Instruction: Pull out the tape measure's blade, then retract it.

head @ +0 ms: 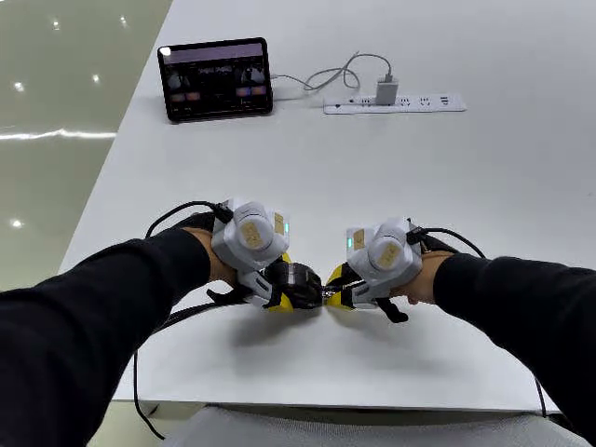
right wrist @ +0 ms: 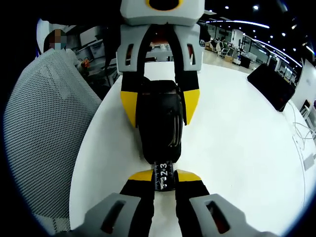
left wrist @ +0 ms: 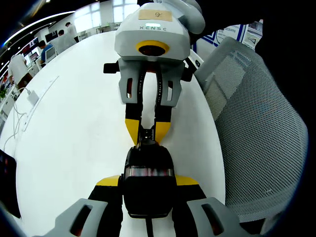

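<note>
- The left tongs (left wrist: 147, 180) are clamped on the black tape measure (right wrist: 159, 118), one jaw on each flat side of the case, and hold it just above the near edge of the white desk (head: 447, 177).
- The right tongs (left wrist: 147, 131) face them nose to nose and are pinched together on the tip of the blade (right wrist: 163, 177), right at the mouth of the case.
- Only a short stretch of blade shows between the two tongs; in the right gripper view we can read a few printed figures on it.
- We judge that almost none of the pull shows as done: both grips are set, but the tongs are nearly touching.
- From this one moment we cannot say whether the pull is about to start or the blade is almost back in; both would look like this.
- If it is the start, the whole task is left: draw the tongs apart along the desk edge, then let the blade run back in under control.
- Our count of the task's things: one tape measure, one blade, two tongs.
- Our count at the far side of the desk: one tablet (head: 216, 78), one power strip (head: 396, 103), one charger (head: 386, 91) plugged into it, and one cable (head: 326, 76) between tablet and charger.
- One mesh chair (left wrist: 256, 133) stands beside the desk.
</note>
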`<state>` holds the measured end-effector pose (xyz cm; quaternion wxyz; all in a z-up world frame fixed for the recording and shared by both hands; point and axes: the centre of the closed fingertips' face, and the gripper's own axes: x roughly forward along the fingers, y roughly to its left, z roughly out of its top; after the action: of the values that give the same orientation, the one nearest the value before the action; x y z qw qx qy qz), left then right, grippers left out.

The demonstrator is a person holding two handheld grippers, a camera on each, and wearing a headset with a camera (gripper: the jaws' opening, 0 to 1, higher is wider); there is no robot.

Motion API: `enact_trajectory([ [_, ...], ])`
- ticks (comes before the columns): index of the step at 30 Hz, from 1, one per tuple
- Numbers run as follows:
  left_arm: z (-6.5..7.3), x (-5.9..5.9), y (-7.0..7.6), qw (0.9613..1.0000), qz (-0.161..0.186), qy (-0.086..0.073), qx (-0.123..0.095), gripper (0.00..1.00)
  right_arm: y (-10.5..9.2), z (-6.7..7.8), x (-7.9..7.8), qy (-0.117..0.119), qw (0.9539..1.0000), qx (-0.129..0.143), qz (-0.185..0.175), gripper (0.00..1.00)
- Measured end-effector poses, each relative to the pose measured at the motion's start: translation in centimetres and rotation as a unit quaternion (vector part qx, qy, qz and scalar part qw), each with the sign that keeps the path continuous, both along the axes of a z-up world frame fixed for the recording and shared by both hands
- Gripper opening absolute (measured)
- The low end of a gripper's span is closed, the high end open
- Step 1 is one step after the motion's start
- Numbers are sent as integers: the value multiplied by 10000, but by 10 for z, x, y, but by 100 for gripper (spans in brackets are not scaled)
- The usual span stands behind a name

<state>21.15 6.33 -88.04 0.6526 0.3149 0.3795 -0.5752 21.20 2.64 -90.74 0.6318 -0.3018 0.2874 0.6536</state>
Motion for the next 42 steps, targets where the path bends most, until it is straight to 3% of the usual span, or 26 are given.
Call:
enact_trajectory([
  [42,1,0,-1,10000,18,-61,-48,34,-32,1,5,-47,9997,-176,-187,11],
])
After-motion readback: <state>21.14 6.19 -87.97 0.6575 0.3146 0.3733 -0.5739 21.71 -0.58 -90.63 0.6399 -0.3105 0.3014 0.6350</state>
